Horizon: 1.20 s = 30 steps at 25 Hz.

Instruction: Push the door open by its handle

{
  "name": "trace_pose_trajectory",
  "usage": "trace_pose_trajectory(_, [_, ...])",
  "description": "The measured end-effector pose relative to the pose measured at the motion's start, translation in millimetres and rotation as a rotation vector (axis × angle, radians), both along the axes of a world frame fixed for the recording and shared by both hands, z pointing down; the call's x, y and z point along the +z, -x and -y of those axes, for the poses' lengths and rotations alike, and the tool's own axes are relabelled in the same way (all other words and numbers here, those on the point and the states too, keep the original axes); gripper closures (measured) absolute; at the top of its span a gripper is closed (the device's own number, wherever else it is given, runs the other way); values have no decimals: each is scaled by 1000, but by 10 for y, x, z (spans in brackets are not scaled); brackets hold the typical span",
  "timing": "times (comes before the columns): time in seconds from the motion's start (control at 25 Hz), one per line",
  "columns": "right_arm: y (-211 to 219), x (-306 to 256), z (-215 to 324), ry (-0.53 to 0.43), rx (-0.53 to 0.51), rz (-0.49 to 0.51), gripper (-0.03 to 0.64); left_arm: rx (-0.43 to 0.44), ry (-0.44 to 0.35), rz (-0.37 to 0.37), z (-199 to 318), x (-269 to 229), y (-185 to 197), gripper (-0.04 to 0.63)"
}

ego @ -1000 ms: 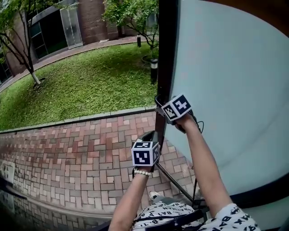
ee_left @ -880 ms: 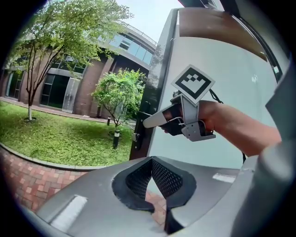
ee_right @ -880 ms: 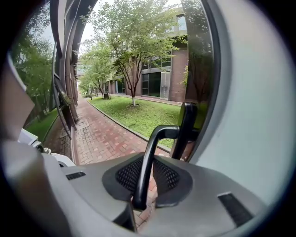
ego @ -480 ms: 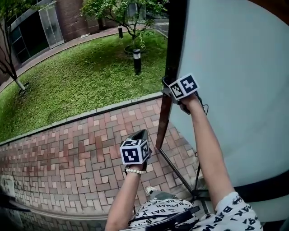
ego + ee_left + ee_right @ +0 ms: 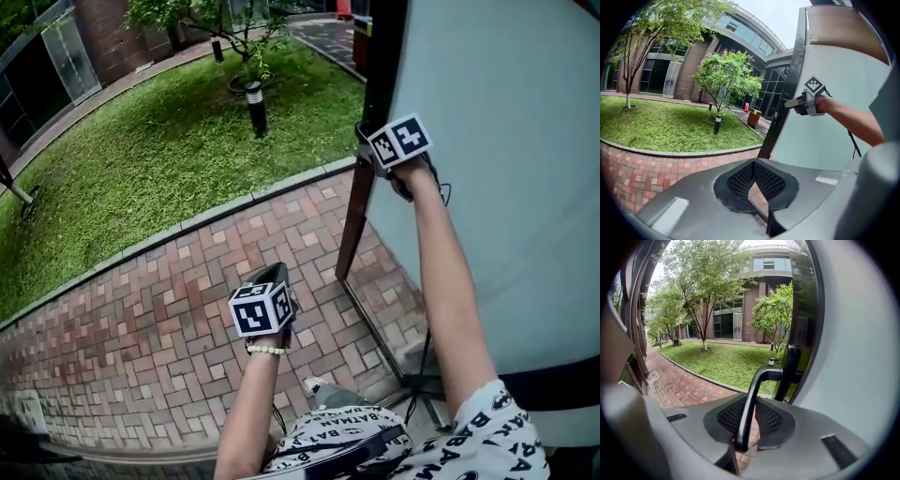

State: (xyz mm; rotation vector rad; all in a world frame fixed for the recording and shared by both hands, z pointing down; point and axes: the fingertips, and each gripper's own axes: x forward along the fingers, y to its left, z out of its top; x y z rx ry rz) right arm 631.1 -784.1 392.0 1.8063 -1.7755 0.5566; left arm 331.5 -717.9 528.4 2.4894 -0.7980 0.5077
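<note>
The door point(image 5: 506, 187) is a pale frosted panel in a dark frame point(image 5: 372, 159), swung out over the brick paving. My right gripper point(image 5: 367, 150) is at the frame's edge, arm stretched out. In the right gripper view its jaws point(image 5: 746, 430) are shut on the black lever handle point(image 5: 752, 399), which runs up to its mount point(image 5: 791, 364) on the door. My left gripper point(image 5: 275, 275) hangs apart from the door, above the bricks; its jaws point(image 5: 753, 165) meet at the tips and hold nothing. From the left gripper view, the right gripper point(image 5: 790, 103) shows against the door.
Red brick paving point(image 5: 150, 319) runs below, bounded by a curb point(image 5: 216, 214) and a lawn point(image 5: 141, 150). A bollard lamp point(image 5: 254, 108) and a small tree point(image 5: 725, 79) stand in the grass. A bin point(image 5: 753, 118) and buildings lie beyond. A shoe point(image 5: 317, 386) shows near the door's foot.
The door has swung further out with the right gripper on its handle, which moved up and right in the head view. The left gripper sank down and left.
</note>
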Motion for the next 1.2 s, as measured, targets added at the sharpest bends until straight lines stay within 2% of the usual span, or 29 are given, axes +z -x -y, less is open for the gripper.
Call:
trace_pose_trajectory(0.2, [-559,6,-73,0,69,2,548,14,13,4,77,88,-176,606])
trace_pose_trajectory(0.4, [-1055,1,-205,-9,137,11,548,7,35,14,144,204,-177,606])
trace_pose_trajectory(0.6, [-1470,16,-332,12,205,-34,551,-23,55,14,259,308,-151,606])
trace_pose_trajectory(0.8, [-1611,6,-381,34,219,-47,551,-34,58,8,314,316,-180,606])
trace_pose_trajectory(1.16, [-1521,-2,-326,-3,226,15,540,-39,56,11,306,313,-142,607])
trace_pose_trajectory(1.2, [-1483,6,-315,-12,228,39,498,-42,56,12,292,315,-120,606])
